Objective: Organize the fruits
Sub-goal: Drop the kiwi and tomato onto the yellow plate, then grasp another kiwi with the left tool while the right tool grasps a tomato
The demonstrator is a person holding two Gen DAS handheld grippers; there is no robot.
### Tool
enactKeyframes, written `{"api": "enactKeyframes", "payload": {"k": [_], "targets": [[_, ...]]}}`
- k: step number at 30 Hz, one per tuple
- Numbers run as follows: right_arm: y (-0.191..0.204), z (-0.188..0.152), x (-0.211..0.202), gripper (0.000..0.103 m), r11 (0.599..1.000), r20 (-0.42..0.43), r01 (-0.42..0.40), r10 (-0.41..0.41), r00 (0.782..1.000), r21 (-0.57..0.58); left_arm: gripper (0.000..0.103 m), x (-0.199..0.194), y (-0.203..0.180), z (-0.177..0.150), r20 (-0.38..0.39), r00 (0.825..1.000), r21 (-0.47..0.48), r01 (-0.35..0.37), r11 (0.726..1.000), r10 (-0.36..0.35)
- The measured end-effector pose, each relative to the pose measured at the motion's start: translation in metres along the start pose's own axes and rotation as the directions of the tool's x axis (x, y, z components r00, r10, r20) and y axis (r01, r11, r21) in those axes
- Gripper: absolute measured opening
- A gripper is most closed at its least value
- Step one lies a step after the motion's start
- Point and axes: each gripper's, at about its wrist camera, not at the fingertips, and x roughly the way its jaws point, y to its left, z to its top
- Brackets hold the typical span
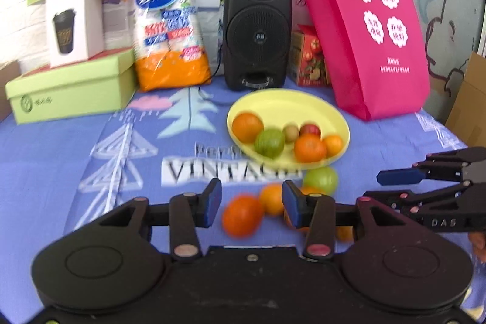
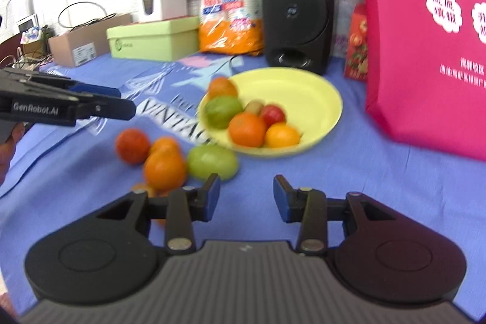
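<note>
Nothing is gripped yet: the left gripper (image 1: 251,204) is spread wide just short of the loose fruits (image 1: 243,214), and the right gripper (image 2: 246,198) is held wide over bare cloth beside them. Roughly half looks done, tbh: six fruits are already piled in the yellow plate (image 2: 316,99), while about five are left on the blue tablecloth (image 2: 349,187) just in front of it.

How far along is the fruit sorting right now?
Partly done. Six fruits already sit in the yellow plate. Nothing is in hand: the left gripper and right gripper are both open and empty. At least four loose fruits, including a green one and an orange, are left on the cloth.
</note>
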Motion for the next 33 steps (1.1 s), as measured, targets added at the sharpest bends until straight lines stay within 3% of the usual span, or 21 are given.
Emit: {"api": "enactKeyframes", "payload": {"k": [7, 14, 20, 25, 33], "targets": [[0.029, -0.019, -0.011, 0.04, 0.998, -0.017, -0.027, 0.026, 1.0, -0.055, 0.044, -0.012, -0.018, -0.038, -0.033, 0.997, -0.011, 0.065, 0.998, -0.066], [0.041, -0.028, -0.011, 0.04, 0.991, -0.043, -0.009, 0.004, 0.999, -0.137, 0.044, 0.01, -0.041, -0.051, -0.077, 0.99, 0.008, 0.119, 0.993, -0.118], [0.031, -0.027, -0.006, 0.043, 0.993, -0.051, -0.031, 0.025, 0.998, -0.114, 0.042, 0.03, -0.046, -0.046, -0.064, 0.994, 0.006, 0.095, 0.995, -0.094], [0.037, -0.022, 0.003, 0.044, 0.987, -0.055, -0.04, 0.032, 0.998, -0.153, 0.026, 0.035, -0.042, -0.041, -0.066, 0.992, 0.001, 0.103, 0.995, -0.103], [0.042, -0.011, 0.021, 0.045, 0.982, -0.062, -0.063, 0.053, 0.997, -0.176, 0.026, 0.027, -0.021, -0.045, -0.065, 0.992, -0.031, 0.107, 0.994, -0.109]]}}
